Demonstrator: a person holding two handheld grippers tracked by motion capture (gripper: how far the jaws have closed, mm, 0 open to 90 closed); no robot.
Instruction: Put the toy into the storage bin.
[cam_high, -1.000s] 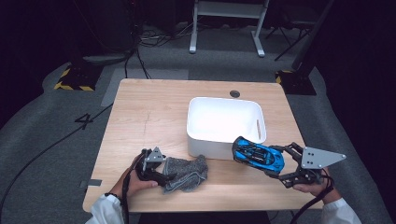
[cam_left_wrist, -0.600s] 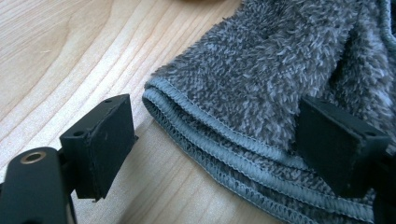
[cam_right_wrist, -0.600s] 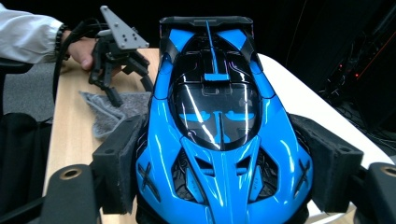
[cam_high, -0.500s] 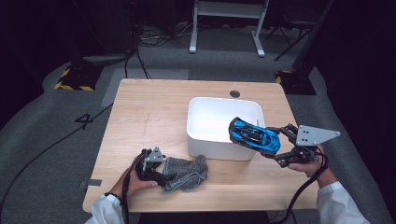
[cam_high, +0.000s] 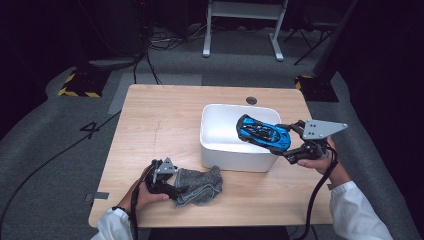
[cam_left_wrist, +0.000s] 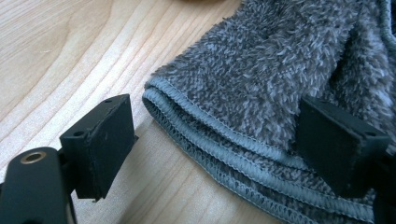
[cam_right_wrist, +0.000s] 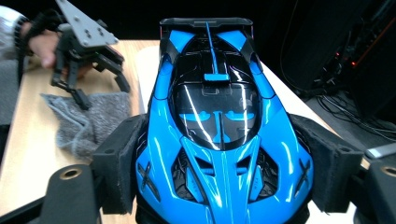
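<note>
I am holding the right gripper (cam_high: 289, 141) with its jaws pinching a blue toy car (cam_high: 263, 133) by its two sides. In the right gripper view the pads are pressing against the car (cam_right_wrist: 219, 135) on both flanks, and its length is running straight away from the gripper. The car is hanging in the air, tilted, its far end out over the open top of a white bin (cam_high: 218, 131). The bin is sitting just ahead of this gripper on the wooden table (cam_high: 165, 115), and the car is not touching the bin's floor as far as I can tell.

I am holding the left gripper (cam_high: 176, 188) low at the near edge of the table, well apart from the right one, with the bin between them and a little farther from me. Its jaws are standing spread. In the left gripper view a folded grey cloth (cam_left_wrist: 280, 84) is lying flat on the wood between and ahead of the jaws: one jaw is resting against the cloth's fluffy top, and the other is standing clear of the stitched hem, over bare wood. The pads are not squeezing the cloth. In the high view the cloth (cam_high: 202, 184) is lying bunched just beyond this gripper, close to the bin's near wall.

A small dark round spot (cam_high: 251, 100) is sitting in the table beyond the bin.
</note>
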